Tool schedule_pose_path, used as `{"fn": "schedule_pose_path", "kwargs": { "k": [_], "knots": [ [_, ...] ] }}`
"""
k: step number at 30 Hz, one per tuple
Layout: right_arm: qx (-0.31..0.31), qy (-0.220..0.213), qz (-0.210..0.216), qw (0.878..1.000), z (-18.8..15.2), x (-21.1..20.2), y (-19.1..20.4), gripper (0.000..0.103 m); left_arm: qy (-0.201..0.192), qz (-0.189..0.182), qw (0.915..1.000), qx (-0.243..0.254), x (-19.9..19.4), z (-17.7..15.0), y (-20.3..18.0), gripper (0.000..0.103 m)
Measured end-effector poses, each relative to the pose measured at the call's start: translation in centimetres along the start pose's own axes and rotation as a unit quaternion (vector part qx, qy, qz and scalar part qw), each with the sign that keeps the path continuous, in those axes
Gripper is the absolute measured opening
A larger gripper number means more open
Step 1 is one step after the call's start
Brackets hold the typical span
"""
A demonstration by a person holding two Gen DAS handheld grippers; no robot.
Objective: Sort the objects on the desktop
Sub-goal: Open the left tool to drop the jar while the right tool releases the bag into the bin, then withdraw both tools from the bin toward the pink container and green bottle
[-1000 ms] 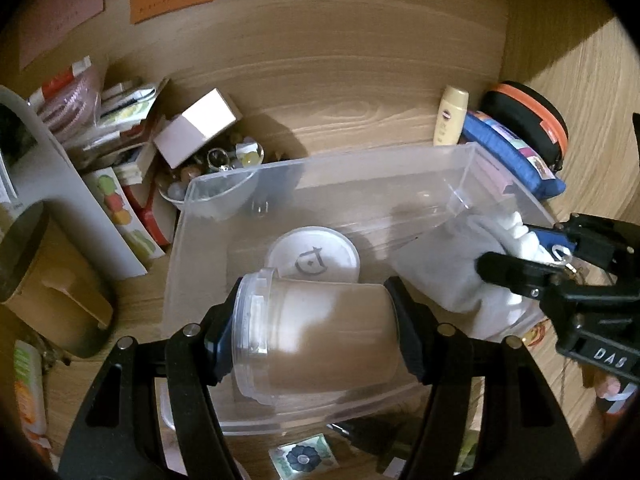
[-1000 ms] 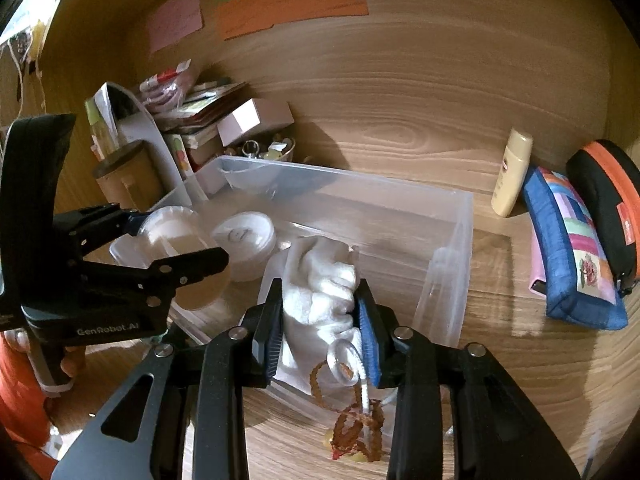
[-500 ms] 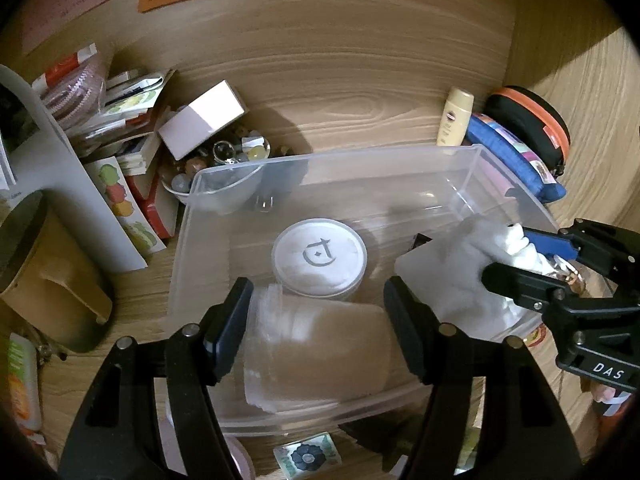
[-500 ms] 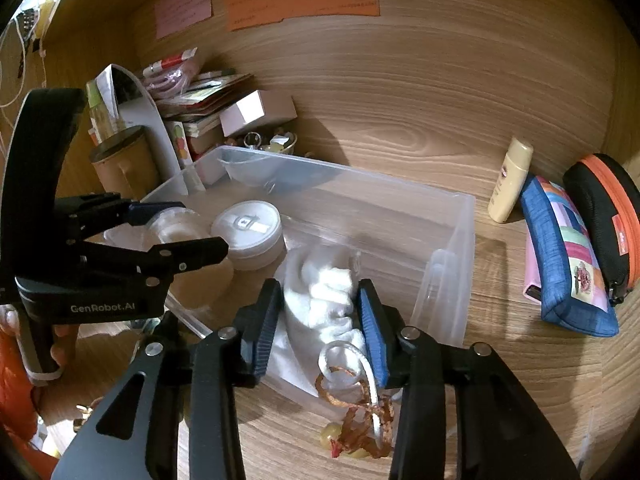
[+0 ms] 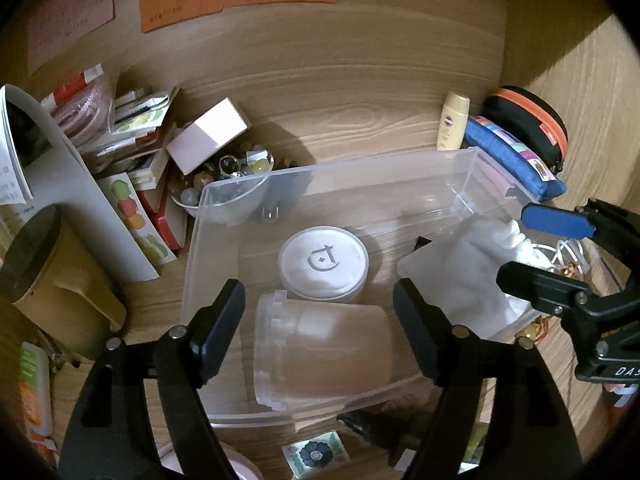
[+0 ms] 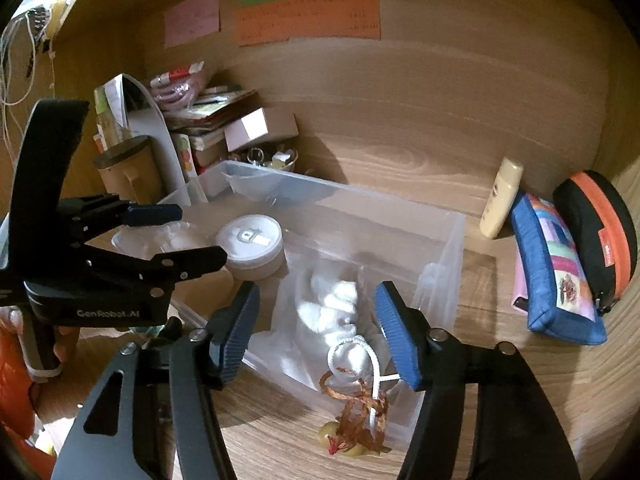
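A clear plastic bin sits on the wooden desk. In it lie a frosted jar on its side, a round white-lidded tin and a white drawstring pouch. The pouch's cord and brown tassel hang over the bin's near wall. My left gripper is open above the jar. My right gripper is open around the pouch, not touching it.
A yellow bottle, a blue patchwork pouch and a black-orange case stand right of the bin. Books, a pink box, a bowl of marbles and a brown canister crowd the left. Stickers lie in front.
Both grippers have opened and drawn back. The left let go of the frosted jar, the right let go of the white pouch; both now lie in the bin.
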State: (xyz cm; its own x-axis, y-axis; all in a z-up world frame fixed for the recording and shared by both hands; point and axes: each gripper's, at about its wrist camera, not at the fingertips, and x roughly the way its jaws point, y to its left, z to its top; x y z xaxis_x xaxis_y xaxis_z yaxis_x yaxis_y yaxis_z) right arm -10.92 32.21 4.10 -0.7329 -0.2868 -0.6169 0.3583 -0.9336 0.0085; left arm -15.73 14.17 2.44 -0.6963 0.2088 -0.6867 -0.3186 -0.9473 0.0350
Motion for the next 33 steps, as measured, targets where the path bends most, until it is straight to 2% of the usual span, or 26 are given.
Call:
{"fn": "schedule_pose_path", "kwargs": {
  "k": [4,9,12,18,20,27,33],
  "knots": [
    [0.002,-0.005,-0.007,1.000,-0.1,0.0,-0.3,0.067,-0.014,-0.002,0.9999,0.008,-0.7,0.0,-0.4,0.087],
    [0.004,-0.014,-0.012,1.000,-0.1,-0.3,-0.5,0.075,-0.027,0.013,0.9995,0.006,-1.6,0.0,-0.4,0.090],
    [0.008,-0.018,-0.007,1.000,-0.2,-0.5,-0.7,0.075,-0.035,0.020,0.9992,-0.005,-2.3,0.1,-0.1,0.094],
    [0.008,-0.028,-0.003,1.000,-0.1,-1.2,-0.7,0.078,-0.042,0.030,0.9986,-0.014,-3.7,-0.1,0.1,0.097],
    [0.010,-0.031,-0.002,0.999,0.0,-1.6,-0.7,0.083,-0.044,0.034,0.9983,-0.014,-4.2,-0.3,0.0,0.098],
    [0.010,-0.046,-0.011,0.999,0.0,-3.3,-0.1,0.092,-0.061,0.047,0.9970,-0.013,-6.3,-1.0,0.4,0.100],
    [0.013,-0.054,-0.016,0.998,-0.3,-4.7,0.5,0.092,-0.076,0.059,0.9953,-0.012,-8.1,-2.0,0.9,0.100]
  ]
}}
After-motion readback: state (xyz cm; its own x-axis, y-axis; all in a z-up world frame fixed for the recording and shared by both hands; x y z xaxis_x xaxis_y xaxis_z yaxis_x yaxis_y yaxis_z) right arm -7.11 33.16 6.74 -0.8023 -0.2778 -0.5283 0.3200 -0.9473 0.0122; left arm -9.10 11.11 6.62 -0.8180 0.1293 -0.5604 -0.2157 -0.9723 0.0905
